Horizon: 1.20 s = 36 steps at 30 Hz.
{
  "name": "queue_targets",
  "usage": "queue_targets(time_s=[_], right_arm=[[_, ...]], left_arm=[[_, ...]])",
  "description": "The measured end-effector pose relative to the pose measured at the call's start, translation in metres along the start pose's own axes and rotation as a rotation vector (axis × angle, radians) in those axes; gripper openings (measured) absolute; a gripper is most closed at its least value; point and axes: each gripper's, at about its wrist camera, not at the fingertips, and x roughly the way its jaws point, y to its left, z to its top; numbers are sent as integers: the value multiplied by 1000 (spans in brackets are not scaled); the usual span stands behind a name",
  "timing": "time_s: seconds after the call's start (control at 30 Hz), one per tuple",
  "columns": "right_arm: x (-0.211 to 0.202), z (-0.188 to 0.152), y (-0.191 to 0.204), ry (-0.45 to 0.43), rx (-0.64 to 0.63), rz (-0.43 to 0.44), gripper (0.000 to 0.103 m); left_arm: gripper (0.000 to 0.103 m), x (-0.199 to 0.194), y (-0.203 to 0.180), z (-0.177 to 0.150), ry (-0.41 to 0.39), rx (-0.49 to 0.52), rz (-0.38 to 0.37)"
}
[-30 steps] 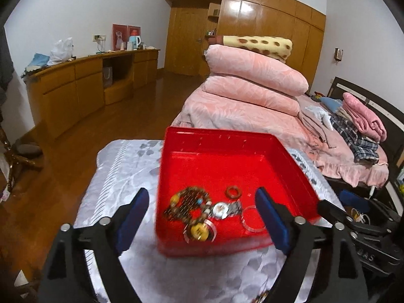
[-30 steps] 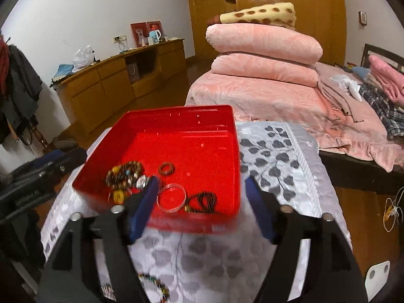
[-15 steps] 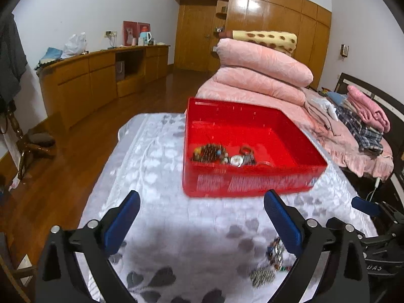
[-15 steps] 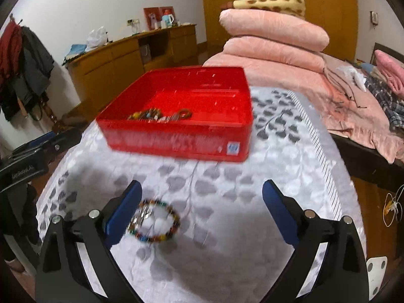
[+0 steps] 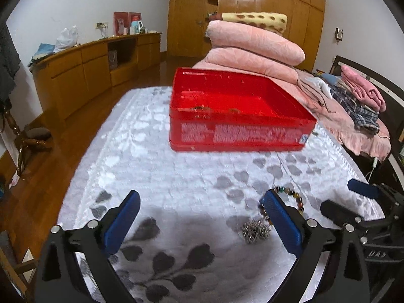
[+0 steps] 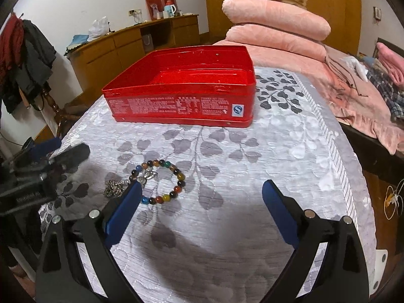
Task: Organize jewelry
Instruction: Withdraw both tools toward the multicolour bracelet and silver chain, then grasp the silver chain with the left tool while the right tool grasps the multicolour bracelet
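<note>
Pickup step pending: beaded bracelet (image 6: 161, 181) and silver chain (image 6: 115, 189) lie on cloth, outside red tin (image 6: 184, 106). Left gripper (image 5: 202, 224) and right gripper (image 6: 202, 212) both spread wide, holding nothing. Next move likely needs right gripper shifted left to straddle the bracelet.

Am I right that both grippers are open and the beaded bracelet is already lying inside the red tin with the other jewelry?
Not quite. Both the left gripper and the right gripper are open, but the beaded bracelet is not in the red tin. It lies on the grey leaf-patterned cloth in front of the tin, beside a small silvery piece. The right wrist view shows this plainly.
</note>
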Motion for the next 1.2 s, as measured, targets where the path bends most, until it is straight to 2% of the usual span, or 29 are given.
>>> queue_targets(time_s=[0.3,0.43,0.57,0.67,0.8,0.87,0.93,0.97,1.2], right_arm=[[-2,-6,-7,3,19,-9,91],[-4,-5,-8,4,23,-3,85],[-4,-5,-9,4,28,-3,84],[-4,-5,-11,4,33,-3,84],[-2,-4,-11,9,33,0,83],[0,-3,-12,12,36,0,82],[1,-2,-12,14,39,1,82],[2,-2,-12,15,40,2,82],[6,-2,-9,25,37,9,82]], left_arm=[[94,2,-11,-17,43,22,-14],[71,8,-17,-22,77,31,-43],[66,13,-28,-25,106,48,-89],[59,19,-35,-27,128,62,-125],[49,25,-40,-29,130,85,-109],[41,26,-40,-28,130,88,-98],[28,27,-38,-27,126,83,-89],[25,27,-36,-26,125,79,-86],[21,23,-22,-22,99,13,-100]])
